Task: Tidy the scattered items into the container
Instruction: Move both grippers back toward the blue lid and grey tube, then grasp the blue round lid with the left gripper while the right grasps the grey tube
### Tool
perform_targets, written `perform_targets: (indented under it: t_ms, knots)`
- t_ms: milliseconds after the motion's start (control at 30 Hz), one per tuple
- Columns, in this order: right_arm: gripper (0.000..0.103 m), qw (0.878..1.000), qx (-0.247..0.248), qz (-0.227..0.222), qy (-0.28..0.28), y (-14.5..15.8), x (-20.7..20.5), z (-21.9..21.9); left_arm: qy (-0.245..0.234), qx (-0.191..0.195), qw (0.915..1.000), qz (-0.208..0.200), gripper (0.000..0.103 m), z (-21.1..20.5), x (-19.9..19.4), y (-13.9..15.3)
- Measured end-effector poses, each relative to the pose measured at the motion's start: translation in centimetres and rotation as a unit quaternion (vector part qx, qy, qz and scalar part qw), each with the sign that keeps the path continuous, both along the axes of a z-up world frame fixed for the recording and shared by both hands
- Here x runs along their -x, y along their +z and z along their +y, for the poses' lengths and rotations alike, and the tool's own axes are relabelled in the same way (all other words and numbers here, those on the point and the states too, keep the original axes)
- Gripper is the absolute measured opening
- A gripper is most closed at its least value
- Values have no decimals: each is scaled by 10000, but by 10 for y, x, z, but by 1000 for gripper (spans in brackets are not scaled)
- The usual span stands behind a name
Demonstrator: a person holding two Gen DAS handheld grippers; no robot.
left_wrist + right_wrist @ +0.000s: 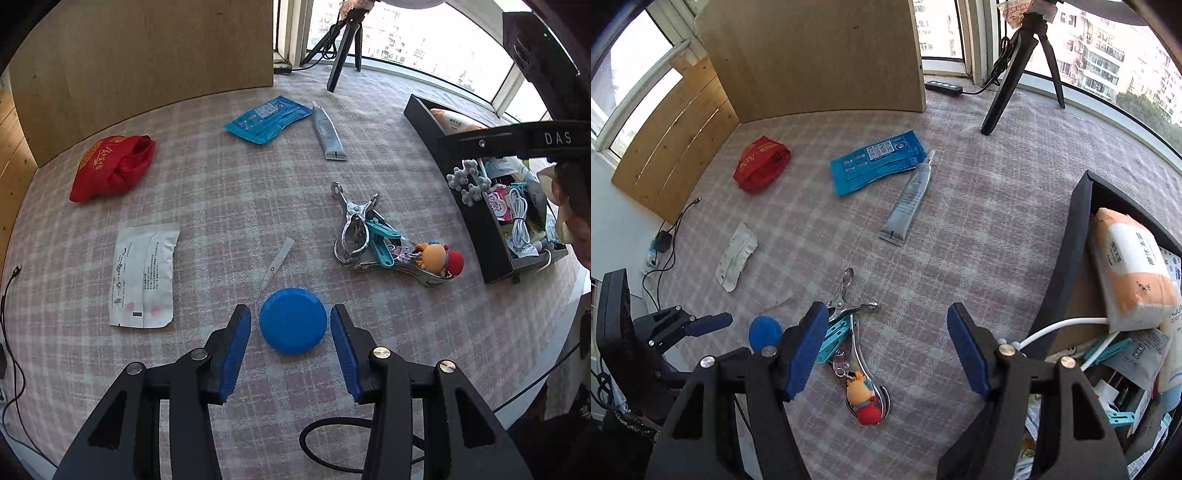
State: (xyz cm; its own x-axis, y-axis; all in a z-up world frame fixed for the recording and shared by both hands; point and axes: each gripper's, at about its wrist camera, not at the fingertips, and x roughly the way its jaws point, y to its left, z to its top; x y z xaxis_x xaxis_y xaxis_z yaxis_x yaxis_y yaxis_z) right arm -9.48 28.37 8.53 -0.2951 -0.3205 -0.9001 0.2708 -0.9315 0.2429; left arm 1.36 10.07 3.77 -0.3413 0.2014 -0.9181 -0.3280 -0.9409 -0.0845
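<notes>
A round blue tape measure (293,320) lies on the checked cloth, its white tape (277,264) pulled out a little. My left gripper (290,310) is open over it, one pad on each side with thin gaps. My right gripper (886,314) is open and empty above a heap of metal clamps (849,306), a teal clip (831,339) and a doll keychain (862,395). Further off lie a grey tube (327,133), a blue packet (267,118), a red pouch (112,168) and a white sachet (142,275). The black container (1067,266) at the right holds several items.
A cardboard board (147,55) stands at the back. A black tripod (343,48) and a power strip (943,86) are near the window. Cables (11,332) trail along the left edge of the cloth. A person's hand (576,221) shows at the right edge.
</notes>
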Motion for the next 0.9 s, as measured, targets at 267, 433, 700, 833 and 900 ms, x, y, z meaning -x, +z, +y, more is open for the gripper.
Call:
perform_targets:
  t_ms: [267,433,700,833,900]
  knots:
    - [66,9984,-182,-334,-425,-39,79,-22,-43,-55,9999,-130,42,9,4,-15]
    - [66,9962,-419,-428,-635,-58,117,-28,-125,-112,9996,-247,42,13,9,-16]
    - [62,9936,-519,-615,-797,-77,147,-32,-225,53,9997,-110,42,24,5,-24]
    - [49,9925,-882,-412,-743,-77,150,-42,-346,72,9994,-37,39,24,1,-27]
    - [33,9914,-1059,-319,-700,-77,148,-46,-345,87,9994,-20,33,23,1,-26]
